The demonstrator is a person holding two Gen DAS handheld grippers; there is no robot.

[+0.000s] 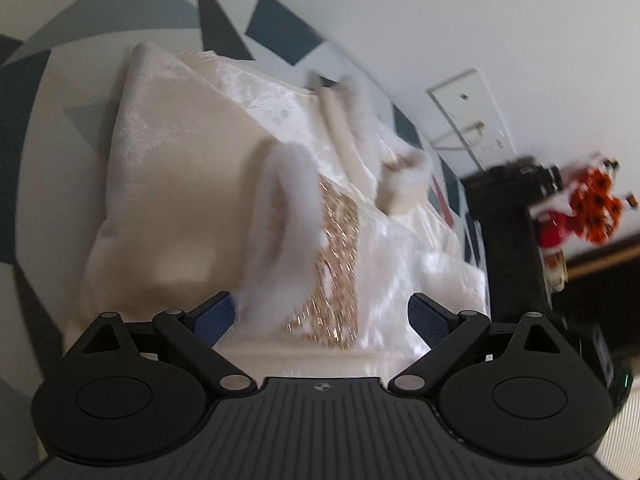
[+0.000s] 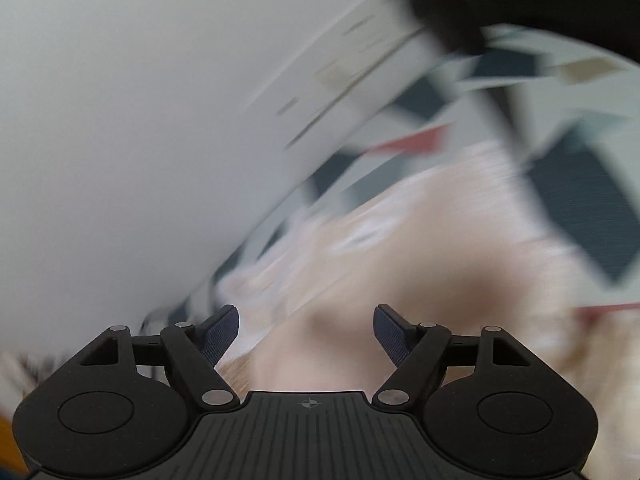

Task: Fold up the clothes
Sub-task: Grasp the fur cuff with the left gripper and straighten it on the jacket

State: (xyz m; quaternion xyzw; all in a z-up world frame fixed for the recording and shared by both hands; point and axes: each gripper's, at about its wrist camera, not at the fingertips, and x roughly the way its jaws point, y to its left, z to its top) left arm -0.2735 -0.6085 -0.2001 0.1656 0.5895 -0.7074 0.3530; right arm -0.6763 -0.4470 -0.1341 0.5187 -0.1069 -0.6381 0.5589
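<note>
Your left claw (image 1: 322, 318) is spread wide and grasps nothing; the cream garment (image 1: 188, 200) lies straight ahead of it and below, spread on a patterned cover (image 1: 36, 128) of grey and dark blue shapes. Take the white fur cuff (image 1: 284, 216) as your landmark: it sits just beyond the gap between the left claw's pads, with the sleeve running away from it toward the upper left. Just to the right of the cuff lies a gold sequin panel (image 1: 338, 264), and farther right again a second fur-trimmed cuff (image 1: 404, 184), well apart from the first. The garment's long axis runs away from you, from the near hem up toward the wall.

Your right claw (image 2: 306, 332) is also released, its pads apart with nothing between them. Its view is badly smeared, but pale cloth (image 2: 420, 264) fills the area ahead of it and to its right.

By my reading the left claw is the nearer one to the cuff, so the next fold likely starts there: close on the sleeve at the cuff and carry it across the sequin panel.
</note>
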